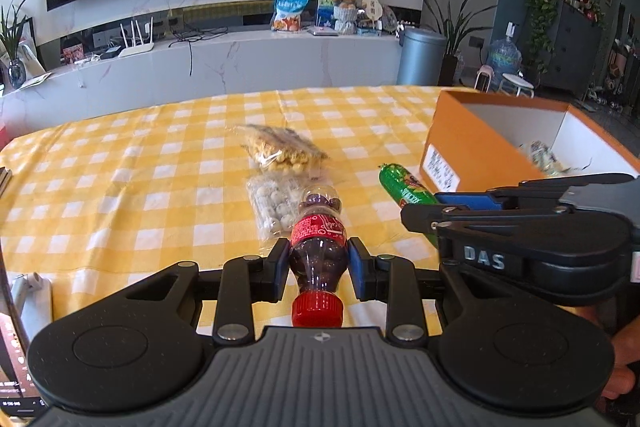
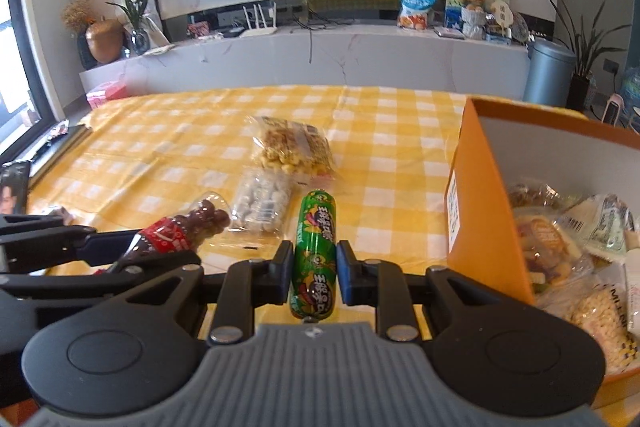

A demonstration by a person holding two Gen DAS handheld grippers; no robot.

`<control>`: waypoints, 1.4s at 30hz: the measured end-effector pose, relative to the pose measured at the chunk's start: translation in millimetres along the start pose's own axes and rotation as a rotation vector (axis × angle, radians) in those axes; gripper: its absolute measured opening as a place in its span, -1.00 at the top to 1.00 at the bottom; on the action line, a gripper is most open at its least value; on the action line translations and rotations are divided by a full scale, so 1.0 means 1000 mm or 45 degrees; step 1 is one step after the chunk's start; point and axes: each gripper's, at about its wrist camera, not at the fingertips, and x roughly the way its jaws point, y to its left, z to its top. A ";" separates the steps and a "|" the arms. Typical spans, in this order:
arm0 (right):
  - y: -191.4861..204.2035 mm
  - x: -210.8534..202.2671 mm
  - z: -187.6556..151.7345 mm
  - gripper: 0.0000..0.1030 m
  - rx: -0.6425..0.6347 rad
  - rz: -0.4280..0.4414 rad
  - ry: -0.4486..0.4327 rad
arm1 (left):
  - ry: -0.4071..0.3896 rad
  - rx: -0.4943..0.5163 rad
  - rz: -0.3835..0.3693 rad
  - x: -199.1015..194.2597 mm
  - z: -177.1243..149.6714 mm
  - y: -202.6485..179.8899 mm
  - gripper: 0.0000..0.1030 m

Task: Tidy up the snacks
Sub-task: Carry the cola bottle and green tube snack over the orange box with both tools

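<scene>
The orange box [image 2: 488,195] at 3 o'clock already has maybe five snacks inside. The left hand-held gripper [image 1: 319,269] squeezes the candy bottle [image 1: 318,247], and the right hand-held gripper [image 2: 315,273] squeezes the green sausage [image 2: 314,251]. Two bags [image 2: 294,147] wait on the counter [image 2: 160,155] at 12 o'clock.

Bottle [image 1: 318,247]: small, red cap + label, dark round candies inside; cap toward camera, clamped in left gripper [image 1: 319,269].
Sausage [image 2: 314,255]: green wrapper, lengthwise betw. right gripper [image 2: 315,277] pads.
Bags: yellow snacks [image 2: 292,147], white candies [image 2: 262,203]; flat on cloth.
Box [image 2: 476,195]: orange, open, snack packs inside.

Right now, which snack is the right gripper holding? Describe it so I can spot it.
Find the orange box on the yellow checked tablecloth. Just left of it, the right gripper clamps a green sausage-shaped stick, the only bright green, printed wrapper; its neighbours are clear bags.
</scene>
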 end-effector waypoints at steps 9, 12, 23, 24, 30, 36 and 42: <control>-0.022 -0.067 0.010 0.60 -0.011 0.026 -0.130 | -0.046 -0.052 -0.052 -0.033 0.016 -0.020 0.33; -0.038 -0.087 0.013 0.60 0.005 0.026 -0.154 | -0.071 -0.054 -0.110 -0.043 0.024 -0.031 0.33; -0.117 -0.139 0.011 0.60 0.093 -0.124 -0.202 | -0.097 0.076 -0.303 -0.045 0.059 -0.106 0.33; -0.125 -0.142 0.010 0.59 0.099 -0.142 -0.203 | -0.098 0.093 -0.315 -0.043 0.062 -0.114 0.33; -0.164 -0.156 0.005 0.59 0.158 -0.230 -0.185 | -0.071 0.170 -0.422 -0.020 0.082 -0.156 0.33; -0.197 -0.155 0.001 0.59 0.259 -0.268 -0.139 | 0.086 0.194 -0.525 0.019 0.094 -0.183 0.33; -0.221 -0.133 -0.003 0.59 0.336 -0.281 -0.022 | 0.219 0.279 -0.517 0.059 0.088 -0.202 0.33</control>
